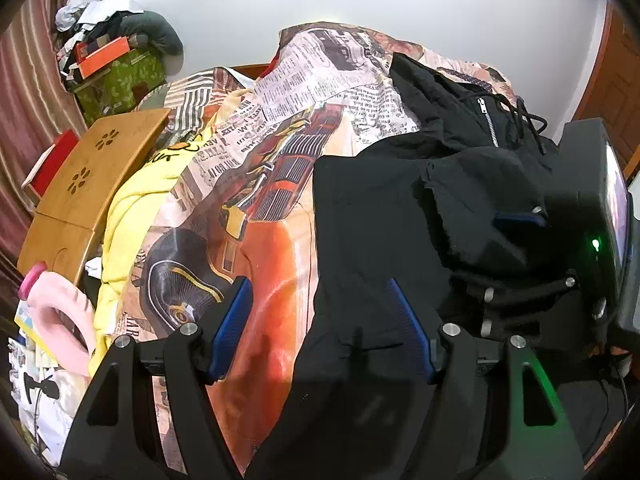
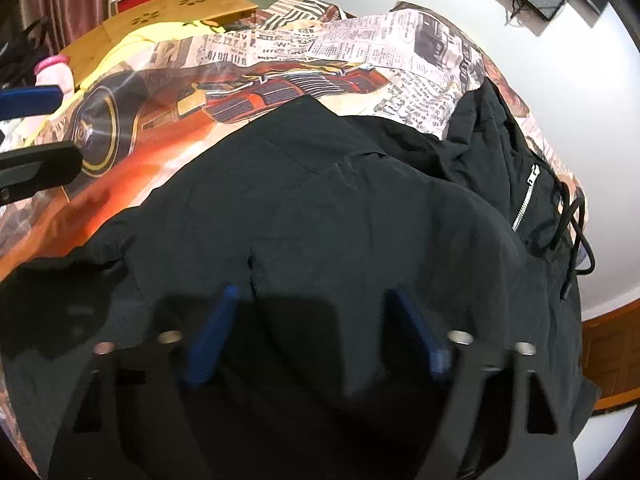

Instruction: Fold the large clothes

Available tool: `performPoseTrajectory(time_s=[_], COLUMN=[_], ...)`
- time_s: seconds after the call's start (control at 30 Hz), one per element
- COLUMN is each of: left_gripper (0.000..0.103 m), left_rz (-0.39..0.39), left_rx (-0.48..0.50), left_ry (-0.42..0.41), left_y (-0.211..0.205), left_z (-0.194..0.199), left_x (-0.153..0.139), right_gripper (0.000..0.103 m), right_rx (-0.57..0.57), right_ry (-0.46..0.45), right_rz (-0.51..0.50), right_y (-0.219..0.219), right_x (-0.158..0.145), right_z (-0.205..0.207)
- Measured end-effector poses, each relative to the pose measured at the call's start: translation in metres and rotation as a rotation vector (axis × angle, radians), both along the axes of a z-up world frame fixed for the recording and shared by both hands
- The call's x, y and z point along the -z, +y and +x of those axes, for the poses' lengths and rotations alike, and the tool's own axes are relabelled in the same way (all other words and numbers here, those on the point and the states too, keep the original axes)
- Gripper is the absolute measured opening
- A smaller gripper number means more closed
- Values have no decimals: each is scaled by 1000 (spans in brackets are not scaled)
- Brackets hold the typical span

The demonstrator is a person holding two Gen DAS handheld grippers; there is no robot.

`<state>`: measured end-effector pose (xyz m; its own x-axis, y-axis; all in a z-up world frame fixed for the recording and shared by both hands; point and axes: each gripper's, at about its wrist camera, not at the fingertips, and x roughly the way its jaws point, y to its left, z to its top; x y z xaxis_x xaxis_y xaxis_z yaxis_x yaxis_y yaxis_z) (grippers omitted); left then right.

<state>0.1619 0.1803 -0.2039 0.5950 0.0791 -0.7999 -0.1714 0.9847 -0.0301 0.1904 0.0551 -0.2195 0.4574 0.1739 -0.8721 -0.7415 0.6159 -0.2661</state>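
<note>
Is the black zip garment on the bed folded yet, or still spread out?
Partly folded, untidily: the black garment has one panel doubled over, while its zipper end and drawstring lie bunched on the printed bedspread.

both views are bright and evenly lit from above, with the white wall (image 1: 440,12) nearly washed out and a soft sheen on the orange car print of the bedspread (image 1: 276,272). the black garment (image 2: 320,208) swallows detail into near-solid dark, and the right hand-held gripper (image 2: 316,332) is smeared with motion blur over its own heavy shadow, while the left hand-held gripper (image 1: 320,320) looks sharp. fisheye bending curves the edges, dark vignetted corners close in, and a green indicator light (image 1: 596,245) glows at right.
</note>
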Motion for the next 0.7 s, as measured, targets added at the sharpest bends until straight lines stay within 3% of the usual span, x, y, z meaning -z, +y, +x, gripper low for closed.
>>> performPoseTrajectory(time_s=[0.1,0.2,0.37,0.7], left_gripper=[68,68,68,68], left_rz=[5,10,23,43], left_rx=[1,8,26,78], left_ry=[-10,-23,-55,-103], left_y=[-3,-8,-18,-53], left_z=[-1,-2,-5,-1], left_x=[-5,-11,-26,-51], right_gripper=[28,20,17,17], right_rx=[15,44,135,320], right_ry=[50,36,55,5], right_rz=[42,67,212,465], right_y=[-4,-11,-45,-135], right_x=[-3,-9,-34,-98], right_z=[4,4,6,4])
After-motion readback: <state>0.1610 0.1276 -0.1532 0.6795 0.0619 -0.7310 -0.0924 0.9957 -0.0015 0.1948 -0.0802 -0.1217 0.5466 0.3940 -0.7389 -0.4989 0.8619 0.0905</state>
